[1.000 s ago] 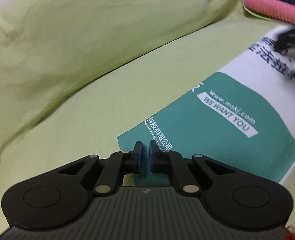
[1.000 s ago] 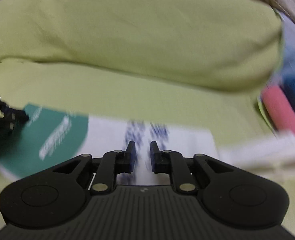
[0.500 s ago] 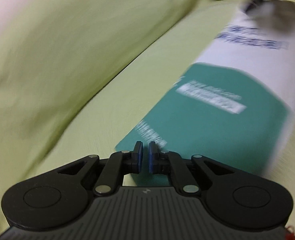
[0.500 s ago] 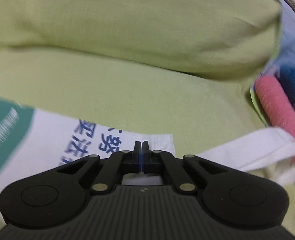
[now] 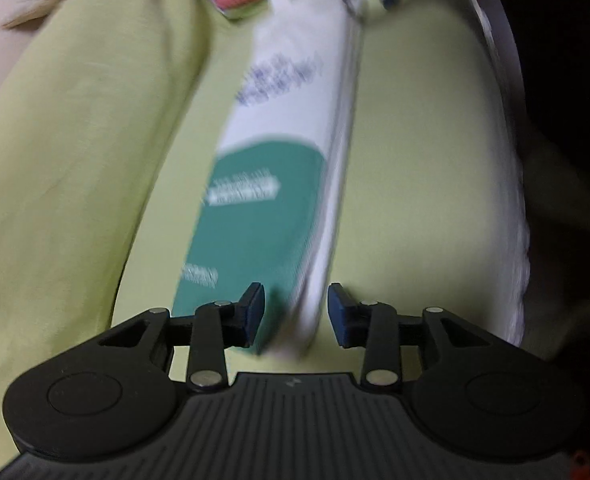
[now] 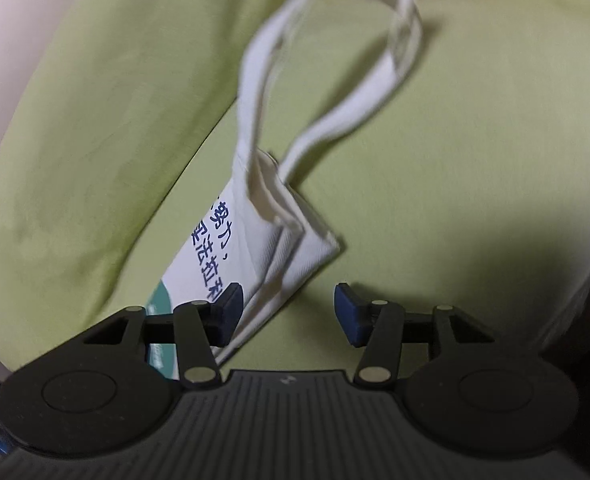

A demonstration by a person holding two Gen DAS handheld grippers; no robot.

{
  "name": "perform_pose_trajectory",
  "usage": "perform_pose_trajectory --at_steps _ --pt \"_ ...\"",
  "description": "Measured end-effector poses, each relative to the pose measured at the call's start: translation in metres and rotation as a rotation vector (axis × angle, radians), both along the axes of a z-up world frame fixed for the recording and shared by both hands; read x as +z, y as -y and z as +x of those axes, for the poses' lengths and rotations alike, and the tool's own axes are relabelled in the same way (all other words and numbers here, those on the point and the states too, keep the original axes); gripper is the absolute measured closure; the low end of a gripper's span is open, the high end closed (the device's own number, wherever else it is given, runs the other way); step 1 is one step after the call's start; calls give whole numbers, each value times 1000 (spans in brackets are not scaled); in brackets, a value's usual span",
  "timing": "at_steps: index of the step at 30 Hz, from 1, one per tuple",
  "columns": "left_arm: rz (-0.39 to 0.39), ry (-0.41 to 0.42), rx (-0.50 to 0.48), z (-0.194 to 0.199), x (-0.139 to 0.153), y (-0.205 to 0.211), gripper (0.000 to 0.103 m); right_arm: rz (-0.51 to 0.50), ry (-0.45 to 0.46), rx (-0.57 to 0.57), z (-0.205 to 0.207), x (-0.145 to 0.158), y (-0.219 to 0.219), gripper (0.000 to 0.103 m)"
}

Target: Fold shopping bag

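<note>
Lying as a long narrow strip on the green bedsheet (image 5: pixel 435 160), the shopping bag (image 5: pixel 271 184) already looks folded lengthwise into several layers, whose stacked edges show in the right wrist view. In the left wrist view its long axis runs from the bottom centre of the frame, between the fingers of the left gripper (image 5: pixel 296 312), up toward the top centre, green print near and white end far. That gripper's jaws stand apart, holding nothing, with the bag's near end between them.

In the right wrist view the shopping bag's white end (image 6: pixel 255 248) sits lower centre, slanting up and rightward, and its handles (image 6: pixel 323 80) loop toward the top of the frame. The right gripper (image 6: pixel 287 312) is also spread and empty; its left finger overlaps the bag's edge, the right finger stands over bare sheet.

So each gripper faces one end of the strip. A crosswise fold, if one remains, would bring one end along this axis onto the other; motion blur leaves finer detail unclear.
</note>
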State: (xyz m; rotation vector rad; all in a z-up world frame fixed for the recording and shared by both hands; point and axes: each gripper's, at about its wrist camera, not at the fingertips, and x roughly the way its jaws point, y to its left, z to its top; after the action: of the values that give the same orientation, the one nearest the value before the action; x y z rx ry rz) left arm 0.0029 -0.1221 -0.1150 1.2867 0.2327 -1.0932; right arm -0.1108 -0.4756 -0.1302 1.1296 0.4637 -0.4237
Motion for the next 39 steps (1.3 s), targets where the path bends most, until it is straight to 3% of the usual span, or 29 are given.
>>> perform_pose_trajectory --at_steps 4,10,11,13,15,19,24,27,29,33,35,36,38,39 --pt "53 2 -34 5 -4 1 59 87 18 -68 7 -11 -2 55" --pt "132 4 -85 11 -11 2 73 54 -1 -176 34 -9 -7 50" --pt "145 5 -94 13 -12 2 77 35 -11 -194 39 -7 -10 55" --pt "172 6 -111 15 -14 3 79 -56 -54 -198 49 -4 -14 77" --pt "185 -8 -138 15 -14 8 80 -100 -45 -175 54 -4 -10 81" --pt "142 -117 -251 6 -8 48 81 -218 -44 -123 68 8 10 84" --pt "86 -254 -391 -6 -1 97 80 -419 -67 -19 88 40 66 85" --pt "9 -297 -470 -17 -4 141 80 -529 -87 10 103 62 107 85" --pt "-50 -324 -492 -25 -7 171 80 -551 -102 13 122 65 137 86" --pt "-117 -338 -444 -39 -11 199 78 -544 -128 34 144 39 183 84" --pt "-144 -336 -404 -36 0 186 73 -512 -157 32 142 31 192 73" --pt "-167 -357 -374 -29 10 173 71 -484 -142 16 134 31 193 73" --pt "-212 -400 -280 -6 30 151 66 -418 -91 -41 105 33 185 56" --pt "-236 -420 -220 8 40 139 66 -377 -59 -72 86 33 175 56"
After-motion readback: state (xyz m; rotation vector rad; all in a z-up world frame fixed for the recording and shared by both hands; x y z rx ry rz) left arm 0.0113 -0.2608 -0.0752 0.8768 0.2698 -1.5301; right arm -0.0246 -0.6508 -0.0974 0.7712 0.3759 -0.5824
